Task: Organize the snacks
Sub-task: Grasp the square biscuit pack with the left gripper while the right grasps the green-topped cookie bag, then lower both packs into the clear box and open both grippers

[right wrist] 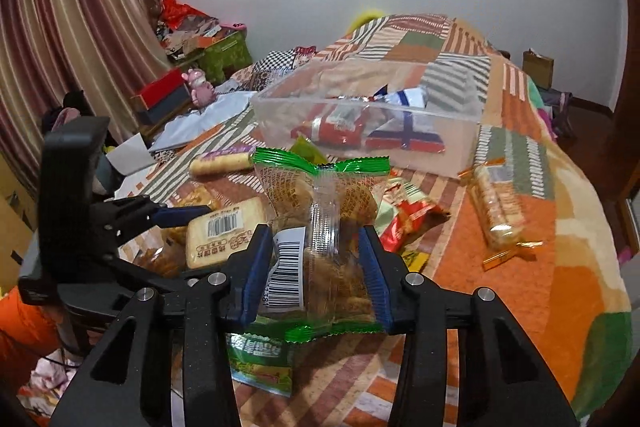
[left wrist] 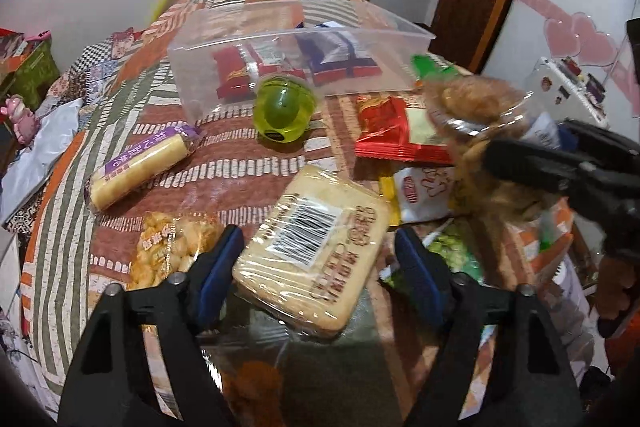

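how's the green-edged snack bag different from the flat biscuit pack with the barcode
The green-edged snack bag is clamped upright in the right gripper, off the bed; the flat biscuit pack lies on the quilt between the open pads of the left gripper. The bag is puffy with brown pieces; the pack is one pale slab. Both are clear-wrapped with a barcode label.

Green-edged snack pack [right wrist: 320, 227] between tool [right wrist: 316, 279] pads

Motion-blurred snack bag [left wrist: 476, 107]

One clear bin [left wrist: 400, 27], two tools, one green jelly cup [left wrist: 285, 107]
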The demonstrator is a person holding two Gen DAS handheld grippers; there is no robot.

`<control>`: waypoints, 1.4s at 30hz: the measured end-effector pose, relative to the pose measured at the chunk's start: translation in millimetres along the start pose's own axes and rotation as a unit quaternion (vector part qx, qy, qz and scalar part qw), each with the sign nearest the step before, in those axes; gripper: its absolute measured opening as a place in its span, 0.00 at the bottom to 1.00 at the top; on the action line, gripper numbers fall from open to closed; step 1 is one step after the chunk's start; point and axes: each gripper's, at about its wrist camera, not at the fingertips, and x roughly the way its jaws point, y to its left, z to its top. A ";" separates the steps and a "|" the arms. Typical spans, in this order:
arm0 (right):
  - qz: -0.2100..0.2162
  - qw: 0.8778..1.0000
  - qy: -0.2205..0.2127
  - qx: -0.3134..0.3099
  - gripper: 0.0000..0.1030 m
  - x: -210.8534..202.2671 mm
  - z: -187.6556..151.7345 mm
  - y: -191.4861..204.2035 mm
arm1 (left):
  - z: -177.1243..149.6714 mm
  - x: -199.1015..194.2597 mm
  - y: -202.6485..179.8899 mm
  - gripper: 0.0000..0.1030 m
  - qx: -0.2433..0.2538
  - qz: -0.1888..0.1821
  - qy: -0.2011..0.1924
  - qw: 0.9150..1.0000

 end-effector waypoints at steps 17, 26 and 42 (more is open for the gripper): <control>-0.005 1.000 -0.015 0.006 0.40 -7.0 8.0 -8.1 | 2.0 -11.0 -4.6 0.56 0.008 -0.024 -0.019 0.999; -0.012 1.000 -0.025 0.012 0.40 -10.7 16.1 -16.3 | 12.2 -36.4 -6.4 0.52 0.001 -0.026 -0.060 0.998; -0.014 0.998 -0.058 0.014 0.40 -13.2 40.4 -21.6 | 50.4 -68.2 8.1 0.52 -0.023 -0.028 -0.130 0.991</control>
